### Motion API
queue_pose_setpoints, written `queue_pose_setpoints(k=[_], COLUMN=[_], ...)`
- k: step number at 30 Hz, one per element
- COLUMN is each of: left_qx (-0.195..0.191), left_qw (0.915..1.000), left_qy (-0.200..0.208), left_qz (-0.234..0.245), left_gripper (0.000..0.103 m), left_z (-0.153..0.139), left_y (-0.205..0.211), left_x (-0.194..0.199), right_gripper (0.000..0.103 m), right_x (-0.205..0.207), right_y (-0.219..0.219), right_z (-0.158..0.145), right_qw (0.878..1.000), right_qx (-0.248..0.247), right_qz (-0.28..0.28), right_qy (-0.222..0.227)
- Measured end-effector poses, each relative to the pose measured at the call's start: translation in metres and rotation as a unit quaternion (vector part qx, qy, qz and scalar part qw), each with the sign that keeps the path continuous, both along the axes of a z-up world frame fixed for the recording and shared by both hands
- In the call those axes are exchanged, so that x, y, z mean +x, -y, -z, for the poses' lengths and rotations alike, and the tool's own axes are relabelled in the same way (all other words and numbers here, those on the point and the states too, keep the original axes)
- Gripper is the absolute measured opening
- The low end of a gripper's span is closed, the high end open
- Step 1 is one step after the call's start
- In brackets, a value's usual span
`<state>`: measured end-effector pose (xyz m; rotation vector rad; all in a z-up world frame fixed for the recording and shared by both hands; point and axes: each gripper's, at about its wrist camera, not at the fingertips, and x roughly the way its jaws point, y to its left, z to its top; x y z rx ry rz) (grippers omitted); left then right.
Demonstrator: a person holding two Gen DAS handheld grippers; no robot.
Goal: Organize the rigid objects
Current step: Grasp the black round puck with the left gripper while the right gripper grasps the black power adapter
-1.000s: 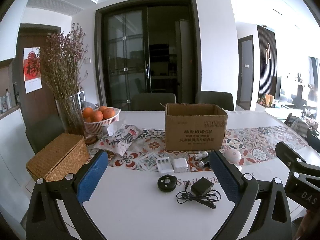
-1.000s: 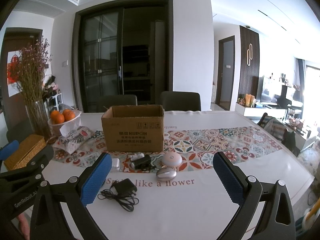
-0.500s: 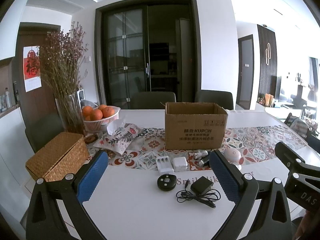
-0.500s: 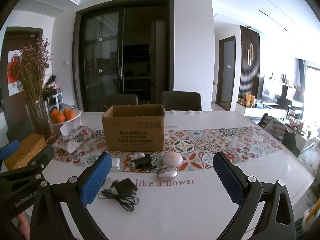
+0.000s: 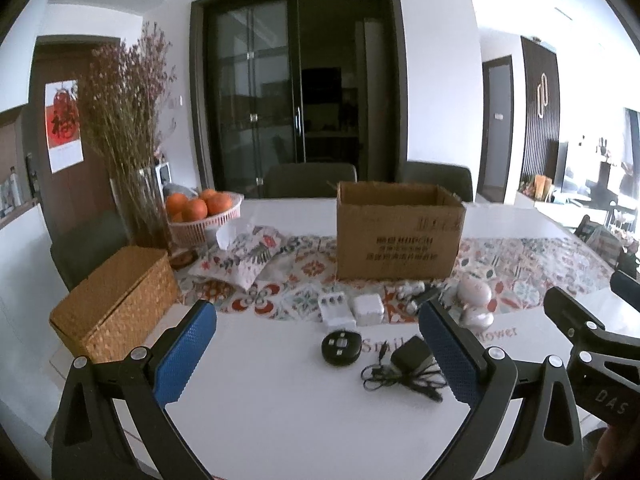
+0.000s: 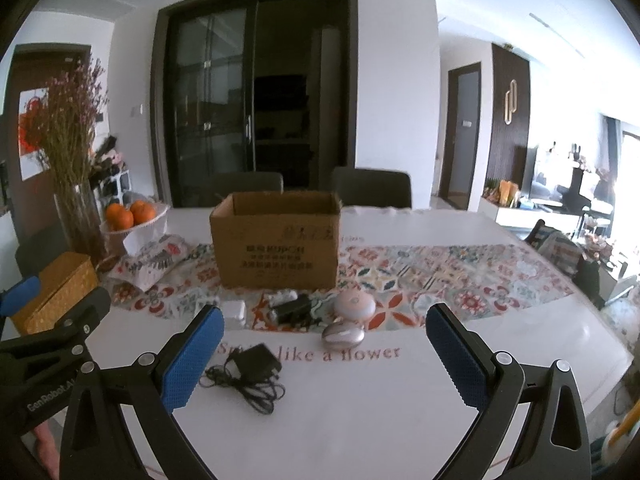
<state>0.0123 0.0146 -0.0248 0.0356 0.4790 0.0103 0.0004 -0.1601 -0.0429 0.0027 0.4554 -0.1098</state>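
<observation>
While both tools are held above the near edge of the white counter (image 5: 280, 420), nothing is gripped: the left tool (image 5: 316, 356) is spread wide with its blue-padded fingers (image 5: 184, 352) apart, and the right tool (image 6: 324, 360) is likewise released and empty. Just ahead of the left tool a round black disc-shaped device (image 5: 340, 347) is seen lying flat, and beside it a black power adapter with a tangled cord (image 6: 250, 374) rests between the two tools' lines of sight. Farther out, at the edge of the patterned table runner (image 6: 440, 276), a white battery charger (image 5: 335, 309), a white cube plug (image 5: 367, 309), a small dark gadget (image 6: 290, 307), a silver oval mouse (image 6: 343, 336) and a pale pink domed object (image 6: 354, 304) are laid in a loose row. Behind them an open brown cardboard box (image 5: 396, 232) stands upright, apparently the receptacle. No item is judged to have been gathered yet; the approach step is in hand. For the next move, a descent onto one near item is called for, probably the adapter, with the loose cord minded so that it is not dragged across its neighbours.
</observation>
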Motion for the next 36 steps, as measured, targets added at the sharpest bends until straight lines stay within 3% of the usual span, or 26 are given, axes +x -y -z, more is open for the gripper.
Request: queue_pose_setpoints(k=[8,18,26,36], left_qx=[0.01,0.023,0.044,0.067], left_qw=[0.9986,0.9925,0.9851,0.9722], left_qy=[-0.052,-0.118,-0.154,-0.178], left_qz=[-0.005,0.023,0.064,0.137], left_gripper=[0.103,0.101,0.098,0.098], left_z=[0.029,0.067,0.095,0.118], left_y=[-0.007,-0.01,-0.008,-0.001], left_x=[0.019,0.058,0.089,0.124], right_gripper=[0.102,0.102,0.101,0.089], right_x=[0.026,0.067,0.105,0.136], right_y=[-0.009,-0.018,-0.024,-0.031], right_z=[0.033,0.067,0.095,0.124], right_qw=[0.998,0.99,0.982,0.969], right_qx=[0.003,0.0,-0.007,-0.001], right_qz=[-0.027,-0.054,-0.073,-0.112], right_qy=[-0.062,-0.128,-0.174,-0.22])
